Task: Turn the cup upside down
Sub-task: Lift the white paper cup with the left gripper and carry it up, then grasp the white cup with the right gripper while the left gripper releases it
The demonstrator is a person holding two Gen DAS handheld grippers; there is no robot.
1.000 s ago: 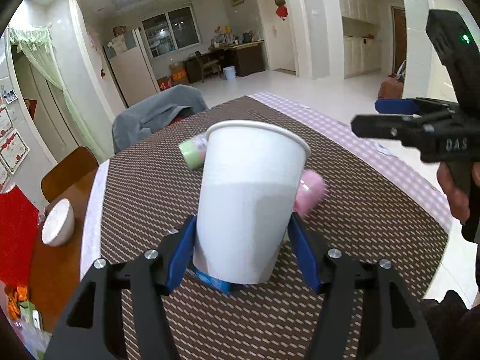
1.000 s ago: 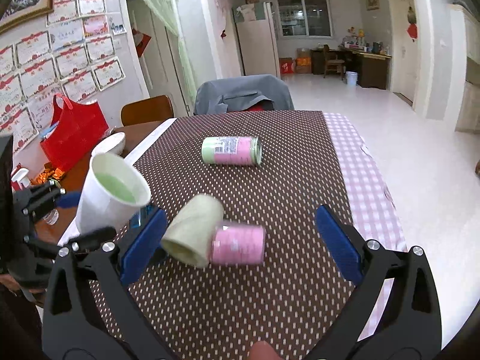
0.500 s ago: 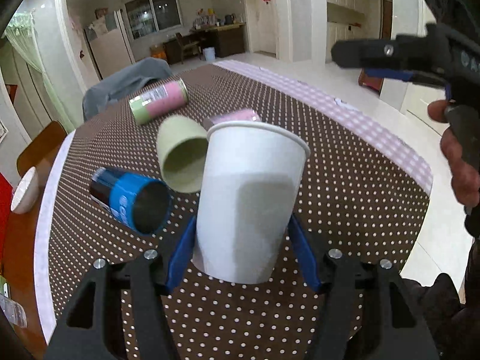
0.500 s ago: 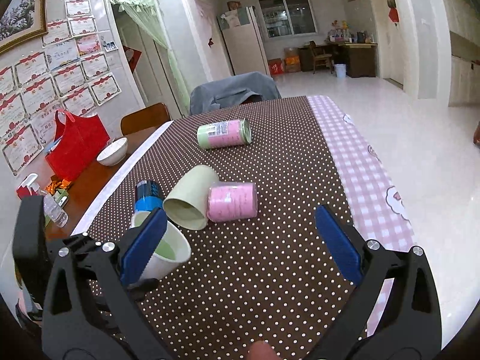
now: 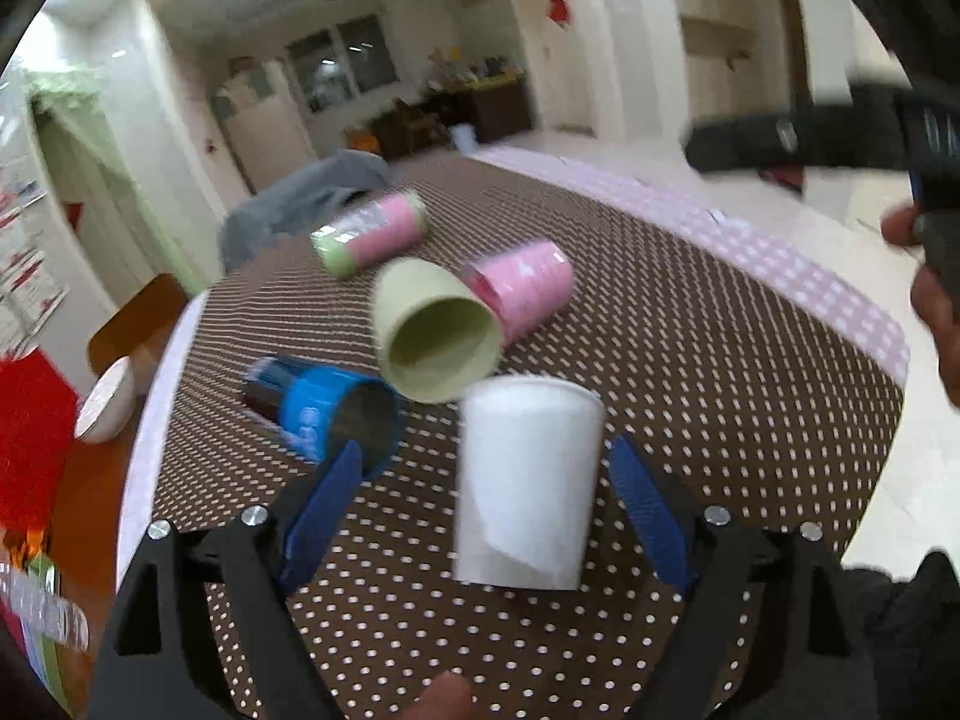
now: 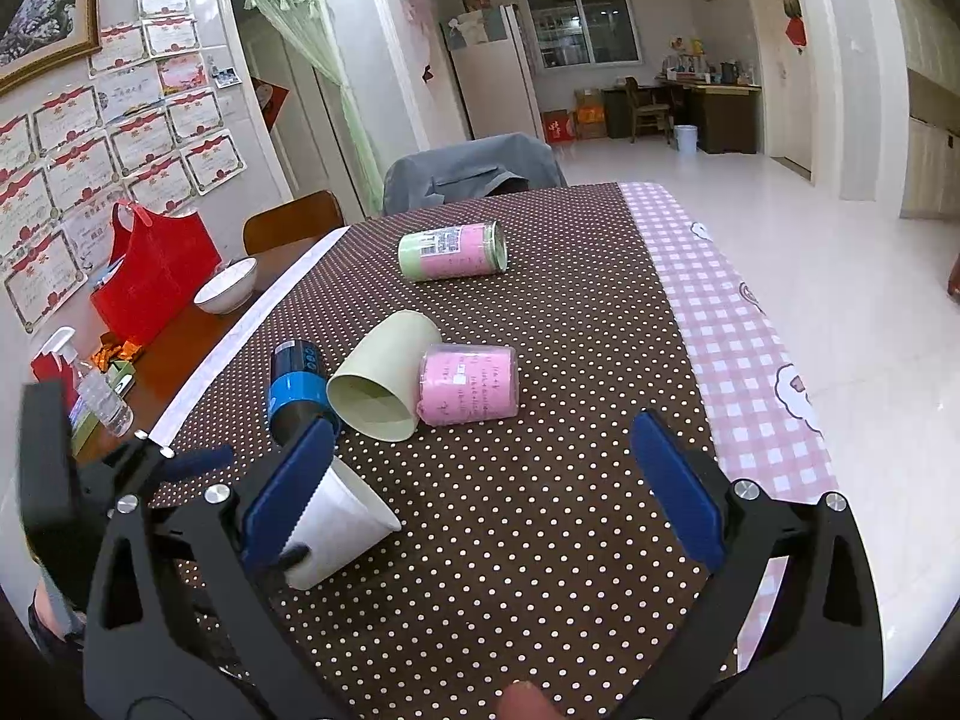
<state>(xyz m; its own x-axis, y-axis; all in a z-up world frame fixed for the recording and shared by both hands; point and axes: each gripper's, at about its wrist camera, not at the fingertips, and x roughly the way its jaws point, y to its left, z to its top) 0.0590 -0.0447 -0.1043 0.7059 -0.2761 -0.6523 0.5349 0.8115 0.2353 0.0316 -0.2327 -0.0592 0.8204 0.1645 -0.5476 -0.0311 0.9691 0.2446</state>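
A white paper cup (image 5: 528,480) is between the open blue pads of my left gripper (image 5: 489,498), clear of both pads. In the right wrist view the cup (image 6: 342,525) leans on the dotted brown tablecloth (image 6: 540,540), wide mouth toward the left gripper, narrow base up and to the right. My right gripper (image 6: 486,486) is open and empty above the cloth, right of the cup. Its left pad hides part of the cup.
A pale green cup (image 6: 381,384), a pink can (image 6: 471,384) and a blue can (image 6: 294,384) lie on their sides just beyond the white cup. A pink and green can (image 6: 453,252) lies farther back. A bowl (image 6: 225,288) and red bag (image 6: 153,276) are at left.
My left gripper has opened and let go of the white cup, which was held mouth-up a second ago. The cup has come down onto the cloth. The right gripper has stayed open.
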